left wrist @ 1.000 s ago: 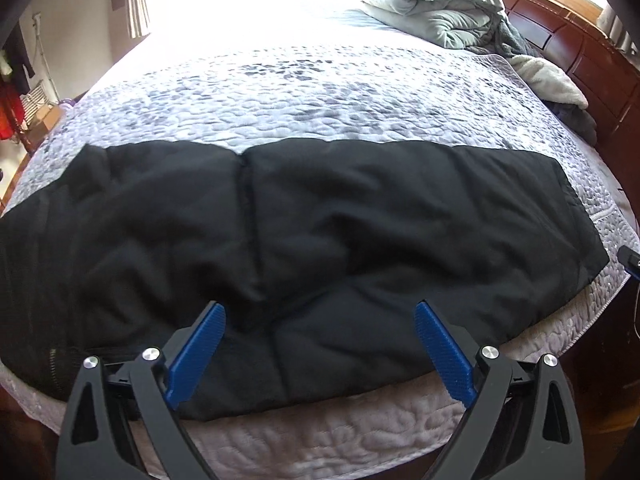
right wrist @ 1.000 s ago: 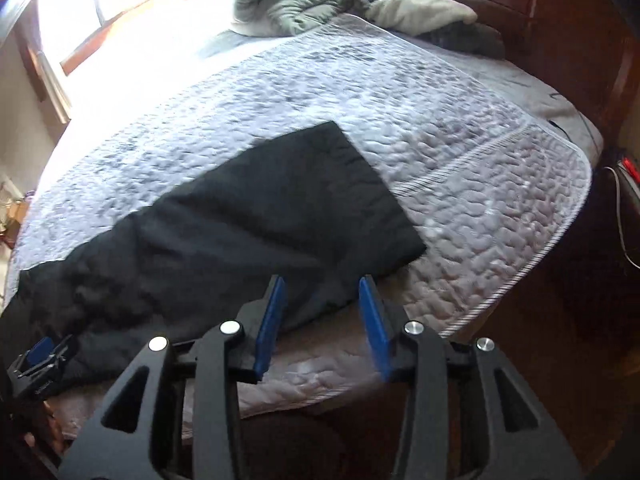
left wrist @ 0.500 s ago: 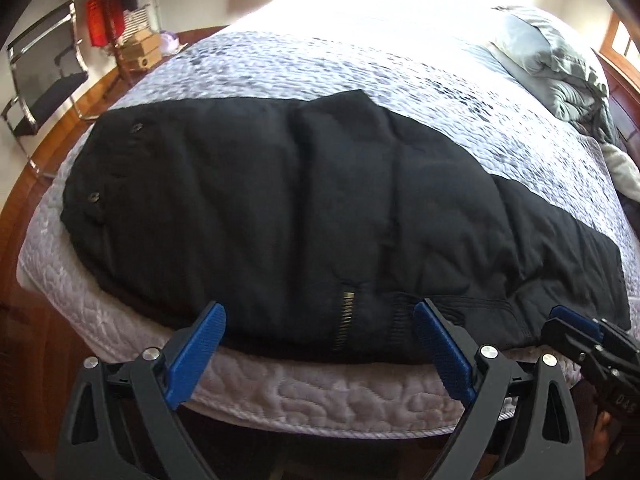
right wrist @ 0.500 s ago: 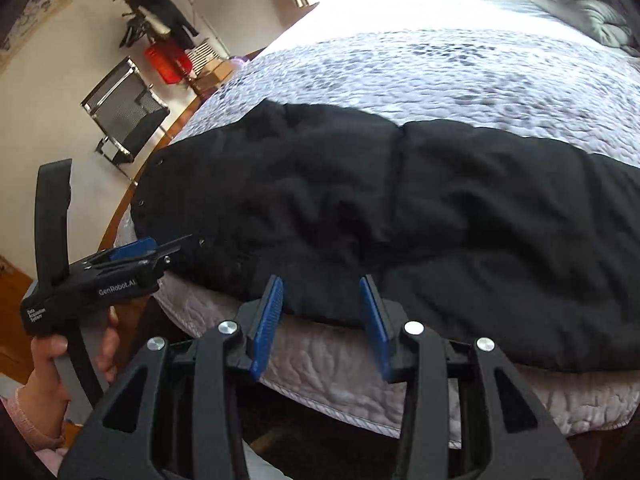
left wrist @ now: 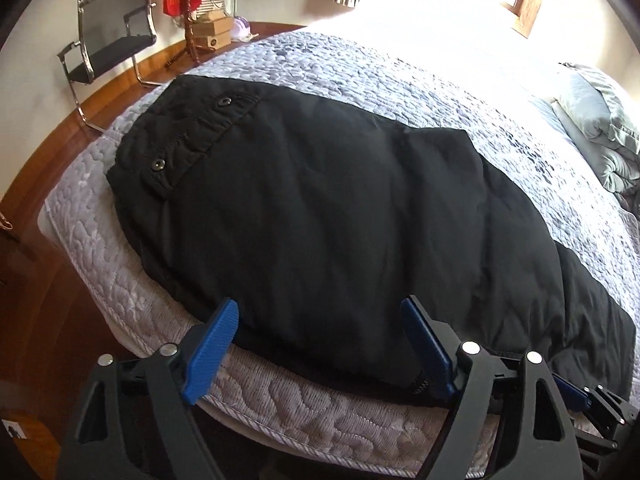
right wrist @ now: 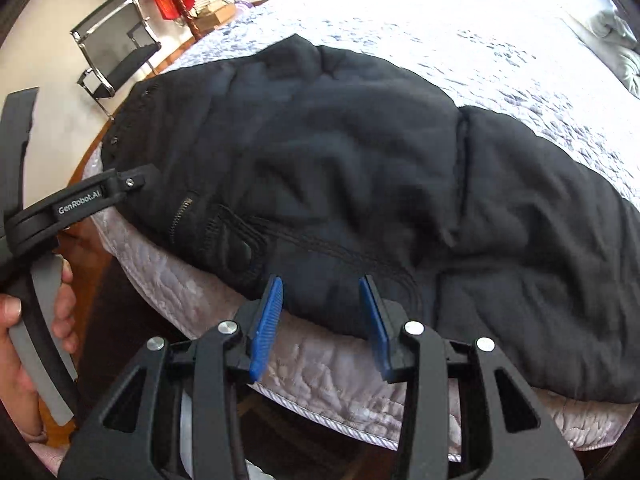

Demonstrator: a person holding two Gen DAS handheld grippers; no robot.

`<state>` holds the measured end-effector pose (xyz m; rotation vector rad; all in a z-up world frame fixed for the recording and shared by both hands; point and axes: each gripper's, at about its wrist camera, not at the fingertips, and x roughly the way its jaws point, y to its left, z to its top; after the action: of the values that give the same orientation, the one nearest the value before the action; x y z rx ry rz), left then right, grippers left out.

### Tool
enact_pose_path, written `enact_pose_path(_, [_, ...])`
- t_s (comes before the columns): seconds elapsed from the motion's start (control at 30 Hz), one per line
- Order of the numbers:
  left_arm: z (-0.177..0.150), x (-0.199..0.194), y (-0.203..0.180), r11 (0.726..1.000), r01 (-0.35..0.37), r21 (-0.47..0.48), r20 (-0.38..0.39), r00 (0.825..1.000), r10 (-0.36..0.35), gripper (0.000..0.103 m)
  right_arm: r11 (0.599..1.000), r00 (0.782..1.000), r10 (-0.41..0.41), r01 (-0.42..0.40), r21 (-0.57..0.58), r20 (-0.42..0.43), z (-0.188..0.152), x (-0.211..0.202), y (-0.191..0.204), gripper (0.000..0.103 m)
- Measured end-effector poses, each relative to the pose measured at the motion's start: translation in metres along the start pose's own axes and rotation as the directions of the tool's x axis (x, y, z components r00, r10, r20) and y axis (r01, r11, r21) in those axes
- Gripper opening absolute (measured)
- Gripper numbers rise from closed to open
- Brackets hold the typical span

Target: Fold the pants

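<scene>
The left gripper point(left wrist: 320, 328) hangs over the near edge of the bed point(left wrist: 132, 304), its blue jaws wide apart but closing, straddling the near edge of the black pants point(left wrist: 328, 208) without pressing on them. The right gripper point(right wrist: 320, 304) sits just beside it, jaws partly apart with only the hem of the pants between them, nothing pinched. A hand point(right wrist: 24, 344) wraps the left gripper's grey handle. The pants lie flat across the quilted bedspread point(left wrist: 400, 76), waistband with 2 buttons point(left wrist: 158, 164) toward the far left corner, legs running off to the right. Beyond stand a chair point(left wrist: 108, 48) and a rumpled duvet point(left wrist: 600, 120).
</scene>
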<state>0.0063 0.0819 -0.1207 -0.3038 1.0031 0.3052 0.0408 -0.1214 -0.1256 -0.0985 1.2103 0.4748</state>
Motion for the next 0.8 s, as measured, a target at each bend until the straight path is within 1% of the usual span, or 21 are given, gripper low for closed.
enact_pose_path(0.07, [-0.005,-0.002,-0.003,1.0,0.013,0.008,0.041,0.999,-0.013,0.083,0.999,1.0,-0.018,0.018,0.031,-0.008,-0.002,0.001,-0.005,0.042])
enact_pose_path(0.17, [-0.009,0.0,-0.001,1.0,0.029,0.009,0.076,0.997,-0.03,0.084,0.997,0.999,-0.043,0.044,0.062,-0.019,-0.003,0.003,-0.008,0.042])
enact_pose_path(0.23, [-0.012,0.001,0.001,1.0,0.005,-0.008,0.098,0.995,-0.004,0.085,0.996,0.998,-0.056,0.057,0.064,-0.025,-0.004,0.004,-0.008,0.042])
enact_pose_path(0.27, [-0.006,0.005,0.004,0.999,-0.021,-0.027,0.113,0.993,0.024,0.087,0.996,0.998,-0.061,0.063,0.063,-0.029,-0.004,0.004,-0.007,0.042])
enact_pose_path(0.3, [-0.007,0.003,0.005,0.998,-0.044,-0.051,0.129,0.99,0.05,0.092,0.996,0.997,-0.068,0.07,0.062,-0.037,-0.005,0.005,-0.007,0.043])
enact_pose_path(0.33, [-0.009,0.001,0.009,0.995,-0.057,-0.08,0.144,0.987,0.068,0.093,0.995,0.996,-0.075,0.078,0.059,-0.044,-0.004,0.006,-0.006,0.043])
enact_pose_path(0.4, [-0.01,0.001,0.016,0.992,-0.042,-0.12,0.165,0.984,0.061,0.095,0.994,0.994,-0.091,0.094,0.052,-0.058,-0.003,0.009,-0.004,0.044])
enact_pose_path(0.47, [-0.009,0.004,0.024,0.987,-0.043,-0.157,0.156,0.985,0.067,0.096,0.993,0.992,-0.105,0.108,0.046,-0.071,0.001,0.014,0.0,0.044])
enact_pose_path(0.57, [-0.007,0.012,0.036,0.978,-0.039,-0.205,0.104,0.993,0.062,0.096,0.993,0.99,-0.111,0.114,0.037,-0.081,0.007,0.019,0.007,0.044])
enact_pose_path(0.67, [-0.008,0.018,0.046,0.966,0.018,-0.257,0.081,0.997,0.003,0.096,0.992,0.989,-0.121,0.124,0.027,-0.089,0.011,0.022,0.01,0.045])
enact_pose_path(0.8, [-0.001,0.025,0.051,0.96,0.028,-0.279,0.061,0.998,-0.012,0.096,0.992,0.988,-0.123,0.126,0.028,-0.098,0.016,0.024,0.012,0.047])
